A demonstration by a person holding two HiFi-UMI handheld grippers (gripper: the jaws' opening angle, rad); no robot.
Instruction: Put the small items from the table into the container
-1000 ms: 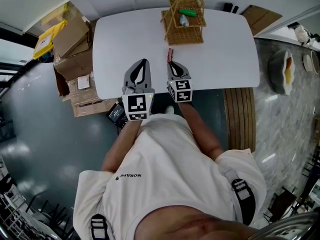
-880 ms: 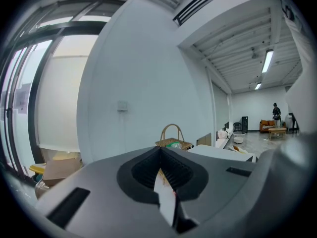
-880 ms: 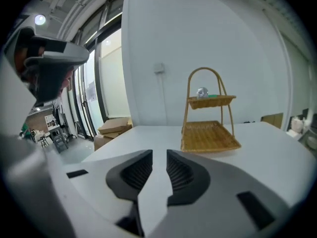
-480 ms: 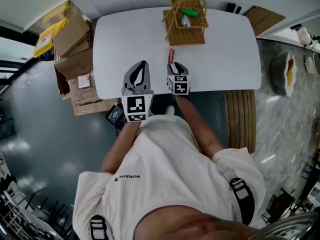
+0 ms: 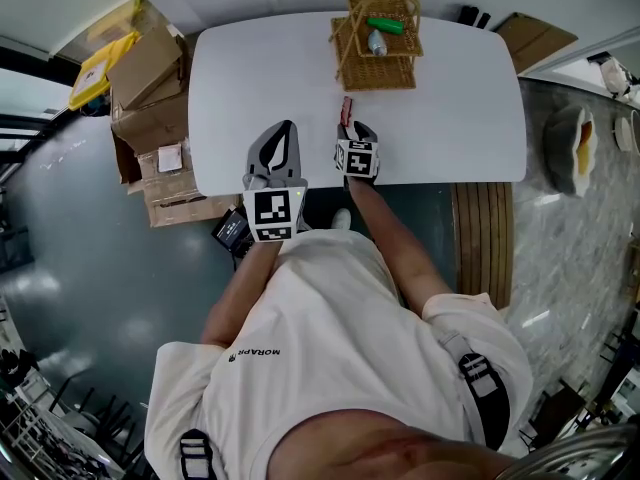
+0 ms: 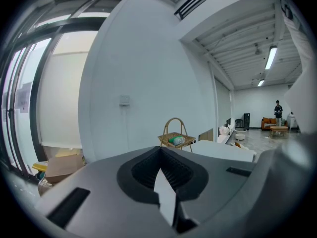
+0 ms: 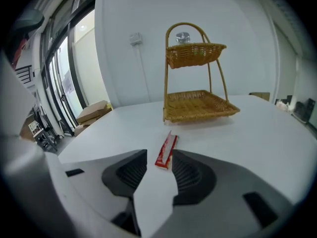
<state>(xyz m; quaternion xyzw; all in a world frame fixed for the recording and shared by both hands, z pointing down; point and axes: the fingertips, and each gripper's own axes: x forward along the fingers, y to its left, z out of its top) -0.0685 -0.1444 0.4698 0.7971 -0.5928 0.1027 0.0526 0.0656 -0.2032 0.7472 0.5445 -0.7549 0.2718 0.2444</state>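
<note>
wicker basket, green item, maybe bottle

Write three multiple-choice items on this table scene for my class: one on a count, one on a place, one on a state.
1. How many tiers has the basket? A one; B three; C two.
2. Where is the red packet? A in the basket's top tier; B on the table; C in the basket's lower tier.
3. The right gripper is: A open, gripping nothing; B shut on the packet; C shut on the basket.

Answers: C, one tray sits above another under the handle. B, the packet lies flat on the white top in front of the basket. A, the jaws stand apart and are opening, with the packet's near end between the tips, unpressed.
</note>
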